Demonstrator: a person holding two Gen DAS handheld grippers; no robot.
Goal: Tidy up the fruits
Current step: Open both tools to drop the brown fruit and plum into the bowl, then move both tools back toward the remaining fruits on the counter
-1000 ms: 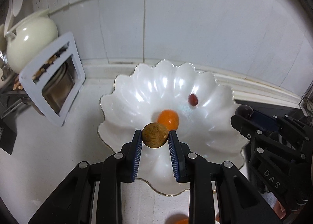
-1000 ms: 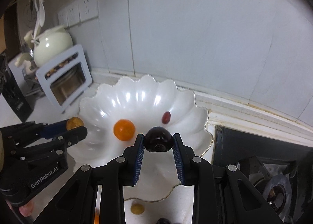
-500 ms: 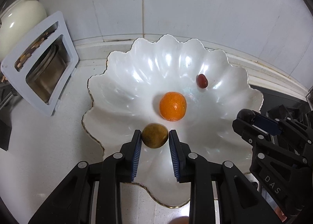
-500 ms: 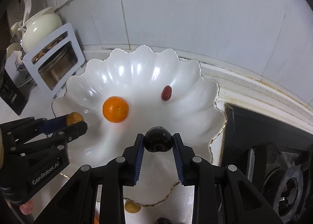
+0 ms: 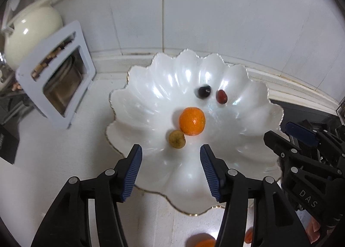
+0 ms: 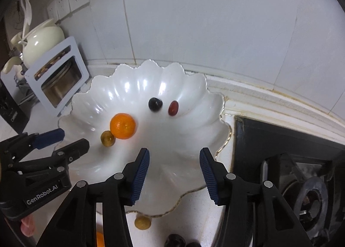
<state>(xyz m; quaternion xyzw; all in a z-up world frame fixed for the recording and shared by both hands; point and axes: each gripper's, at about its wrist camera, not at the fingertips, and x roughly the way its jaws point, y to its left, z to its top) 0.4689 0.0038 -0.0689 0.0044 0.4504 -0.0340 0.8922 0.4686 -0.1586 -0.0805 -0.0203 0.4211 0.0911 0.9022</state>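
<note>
In the bowl: the scalloped white dish (image 6: 215, 104) holds four fruits: an orange (image 6: 123, 125), a small brown-green fruit (image 6: 107, 138) touching it, a dark plum-like fruit (image 6: 155, 104) and a red date-like fruit (image 6: 173, 108) near the far side.
On the counter: a yellowish fruit (image 6: 142, 222) and some dark ones (image 6: 174, 240) sit just outside the near rim, so you've got more to move, I'd say.
Left gripper (image 5: 170, 171): jaws opening, nothing between them.
Right gripper (image 6: 174, 168): same deal, opening and empty.
Handling: they look light, round and prone to rolling; pinch across the widest middle, gently, since the skins probably bruise.
</note>
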